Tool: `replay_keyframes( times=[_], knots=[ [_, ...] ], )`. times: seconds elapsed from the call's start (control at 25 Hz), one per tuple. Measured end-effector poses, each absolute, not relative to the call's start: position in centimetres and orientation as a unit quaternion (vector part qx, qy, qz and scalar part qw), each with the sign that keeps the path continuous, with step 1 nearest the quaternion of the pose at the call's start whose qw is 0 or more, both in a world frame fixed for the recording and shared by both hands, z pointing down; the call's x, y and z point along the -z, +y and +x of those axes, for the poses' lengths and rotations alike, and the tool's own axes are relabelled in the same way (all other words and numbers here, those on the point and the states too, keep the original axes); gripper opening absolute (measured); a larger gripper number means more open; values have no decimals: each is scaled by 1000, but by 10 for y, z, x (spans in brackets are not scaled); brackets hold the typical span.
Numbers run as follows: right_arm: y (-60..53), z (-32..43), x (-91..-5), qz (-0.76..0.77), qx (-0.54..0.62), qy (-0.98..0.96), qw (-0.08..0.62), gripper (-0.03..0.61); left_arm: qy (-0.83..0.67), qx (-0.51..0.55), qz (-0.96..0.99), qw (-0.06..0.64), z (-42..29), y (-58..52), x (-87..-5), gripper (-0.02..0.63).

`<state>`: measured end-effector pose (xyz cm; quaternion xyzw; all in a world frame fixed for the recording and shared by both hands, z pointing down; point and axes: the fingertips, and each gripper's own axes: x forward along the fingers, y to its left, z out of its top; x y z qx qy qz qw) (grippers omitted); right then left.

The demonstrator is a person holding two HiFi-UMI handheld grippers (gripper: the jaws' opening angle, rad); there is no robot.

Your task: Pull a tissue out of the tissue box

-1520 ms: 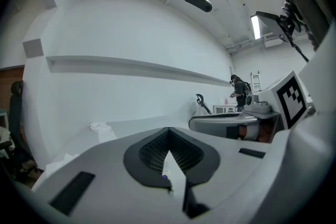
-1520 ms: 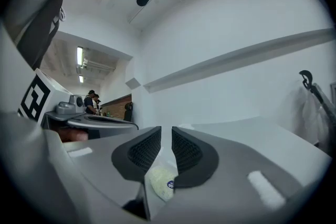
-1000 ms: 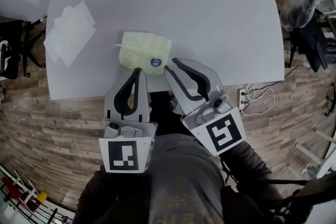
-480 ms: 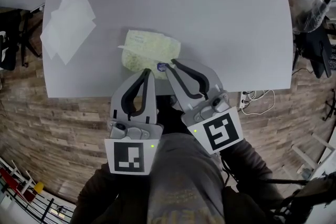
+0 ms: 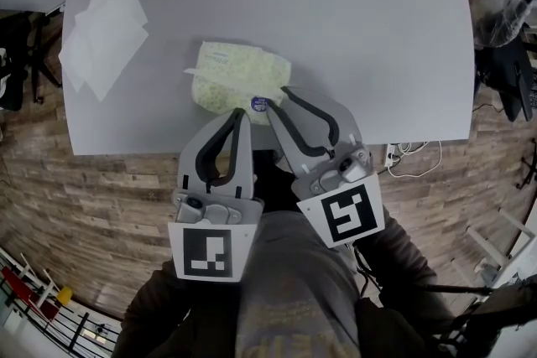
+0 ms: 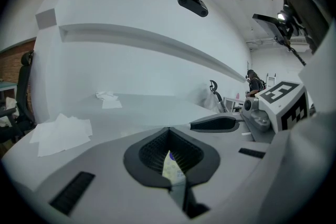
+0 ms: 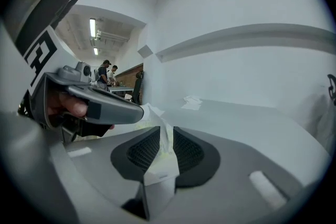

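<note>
White loose tissues (image 5: 105,33): lying far left on the table (image 5: 352,12), well apart from the work.
Tissue box (image 5: 239,80): a soft pale-green pack, flat by the table's near edge, just ahead of both claws.
Left gripper (image 5: 241,115): jaws together and empty, tip at the pack's near edge. It would best press the pack down so it cannot lift.
Right gripper (image 5: 277,99): jaws opening, with a white tissue tuft (image 7: 159,126) standing in the slot, not yet pinched as I judge. It should close low on the tuft, then draw up smoothly.
</note>
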<state>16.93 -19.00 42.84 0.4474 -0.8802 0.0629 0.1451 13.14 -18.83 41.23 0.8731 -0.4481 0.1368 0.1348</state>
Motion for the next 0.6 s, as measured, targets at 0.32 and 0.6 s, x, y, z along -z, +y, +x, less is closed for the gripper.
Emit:
replay_keyframes(
  times=[0.32, 0.6],
  knots=[
    [-197, 163, -435, 434, -60, -882, 171, 3, -449, -139, 872, 138, 129, -200, -418, -2],
    [-205, 154, -348, 409, -94, -901, 109, 3, -450, -98, 879, 121, 132, -211, -364, -2]
  ],
)
